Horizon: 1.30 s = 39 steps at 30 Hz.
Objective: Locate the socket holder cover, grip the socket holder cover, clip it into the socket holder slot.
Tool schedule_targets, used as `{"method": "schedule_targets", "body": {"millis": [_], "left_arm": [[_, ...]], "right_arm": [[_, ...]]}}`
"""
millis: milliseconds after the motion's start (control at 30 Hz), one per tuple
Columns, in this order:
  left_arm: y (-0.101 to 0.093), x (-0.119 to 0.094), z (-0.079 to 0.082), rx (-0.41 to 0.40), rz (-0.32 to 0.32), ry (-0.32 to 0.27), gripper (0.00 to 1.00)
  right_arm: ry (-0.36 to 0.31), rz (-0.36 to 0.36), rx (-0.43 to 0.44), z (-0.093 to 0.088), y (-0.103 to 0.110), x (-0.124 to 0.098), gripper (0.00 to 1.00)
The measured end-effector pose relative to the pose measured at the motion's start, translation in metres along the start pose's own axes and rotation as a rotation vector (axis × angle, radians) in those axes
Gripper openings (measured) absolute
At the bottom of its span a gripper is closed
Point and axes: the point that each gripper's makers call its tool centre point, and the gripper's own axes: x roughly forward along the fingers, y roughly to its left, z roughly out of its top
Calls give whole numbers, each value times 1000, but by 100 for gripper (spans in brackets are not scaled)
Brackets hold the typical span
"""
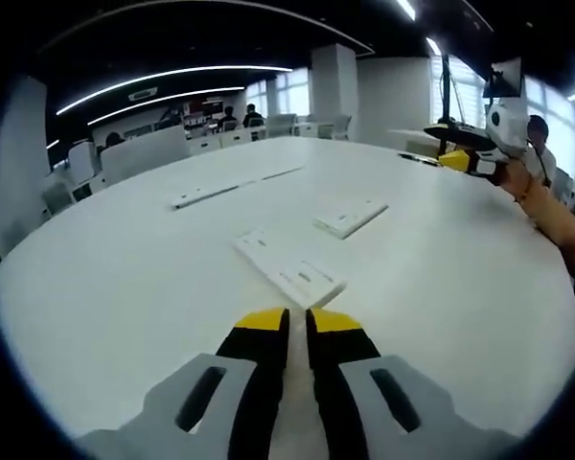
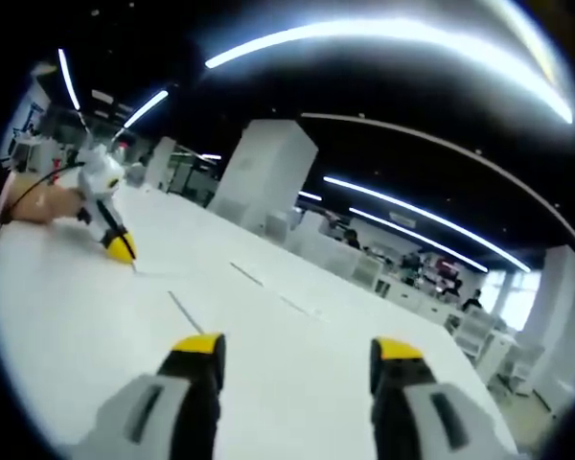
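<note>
A large white table (image 1: 125,278) is spread out ahead of both grippers, and on it nothing has yet been taken up, so the task is judged to be at its very start. Just beyond the tips of the left gripper (image 1: 298,326), whose jaws are brought together on nothing, a white socket holder (image 1: 289,267) is laid flat; a little farther on and to the right a smaller white plate, taken to be the socket holder cover (image 1: 352,218), is set apart from it. Two thin white strips (image 1: 203,195) are seen farther off to the left. The right gripper (image 2: 297,353) is held with its jaws wide apart and empty above bare tabletop. Locating, gripping and clipping are all judged still to be done.
</note>
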Motion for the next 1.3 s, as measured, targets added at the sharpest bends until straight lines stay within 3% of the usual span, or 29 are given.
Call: {"method": "schedule_targets", "body": {"millis": [800,1200,1300], "left_arm": [[7,5,4,-22,12,-10,10],[-4,6,3,-37,5,-22,14],[-8,4,8,-61,-24,-58,18]], "right_arm": [[7,3,-12,-1,2,-1,62],[9,4,-19,-1,2,0,62],[4,8,-17,1,4,-1,62]]}}
